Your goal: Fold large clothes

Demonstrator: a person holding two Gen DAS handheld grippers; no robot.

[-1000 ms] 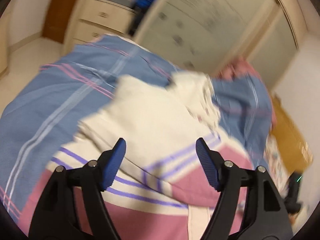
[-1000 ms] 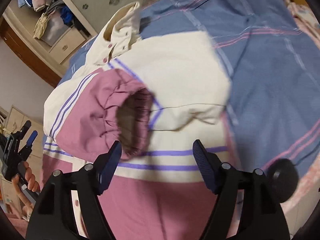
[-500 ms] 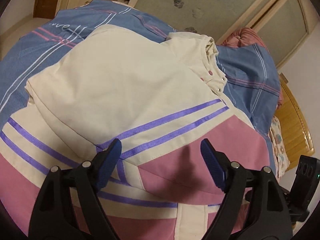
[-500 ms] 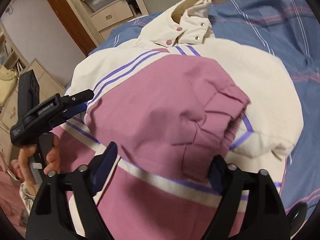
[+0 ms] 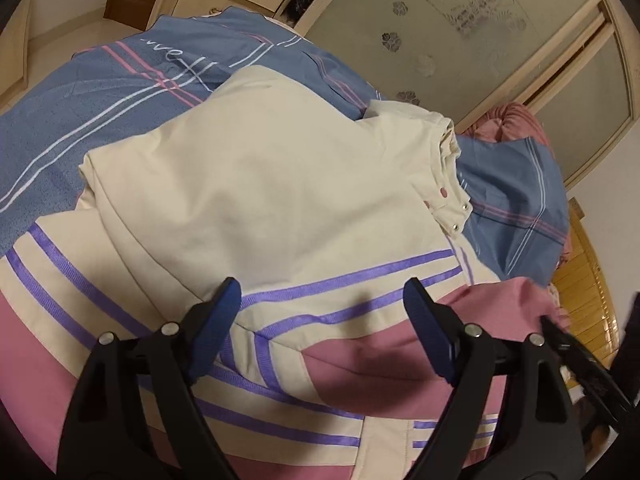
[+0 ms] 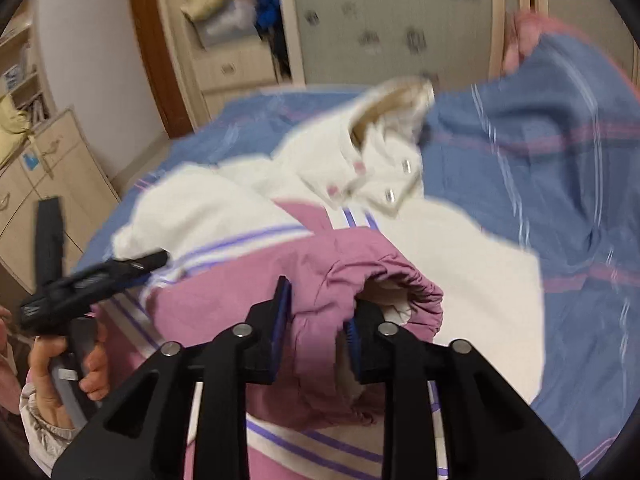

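Bed (image 6: 560, 184): jacket cuff (image 6: 384, 292) pinched in right tool (image 6: 316, 320).

left claw (image 5: 322, 330) hovers with jaws spread wide, while right claw (image 6: 316, 322) is clamped on pink sleeve cuff (image 6: 384, 280).

Left wrist view looks down close over the jacket (image 5: 260, 184) on the bed (image 5: 80, 128), wardrobe (image 5: 460, 40) upper right. Right wrist view sits lower, facing the jacket collar (image 6: 384, 148), wardrobe top. Both share jacket, bed, wardrobe.
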